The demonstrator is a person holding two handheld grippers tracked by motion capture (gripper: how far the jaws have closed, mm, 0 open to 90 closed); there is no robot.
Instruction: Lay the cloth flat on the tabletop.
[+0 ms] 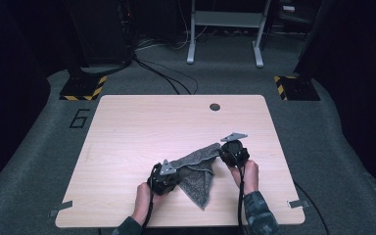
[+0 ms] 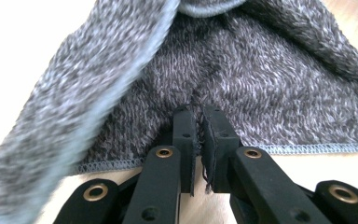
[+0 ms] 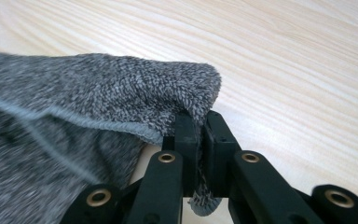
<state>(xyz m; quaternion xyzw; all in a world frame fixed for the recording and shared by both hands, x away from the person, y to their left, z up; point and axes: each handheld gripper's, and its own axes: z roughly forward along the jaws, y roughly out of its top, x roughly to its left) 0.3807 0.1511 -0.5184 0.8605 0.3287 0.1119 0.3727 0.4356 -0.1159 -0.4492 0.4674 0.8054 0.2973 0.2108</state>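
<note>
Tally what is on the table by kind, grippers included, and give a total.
Grey cloth: 1
Black grippers: 2, left gripper and right gripper, each shut on a cloth edge
Round dark hole in the table: 1
Total: 4

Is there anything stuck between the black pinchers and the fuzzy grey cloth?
No. Both already grip the grey cloth directly: the left gripper pinches its stitched edge, and the right gripper pinches a corner. Nothing visible lies between jaws and fabric.
</note>
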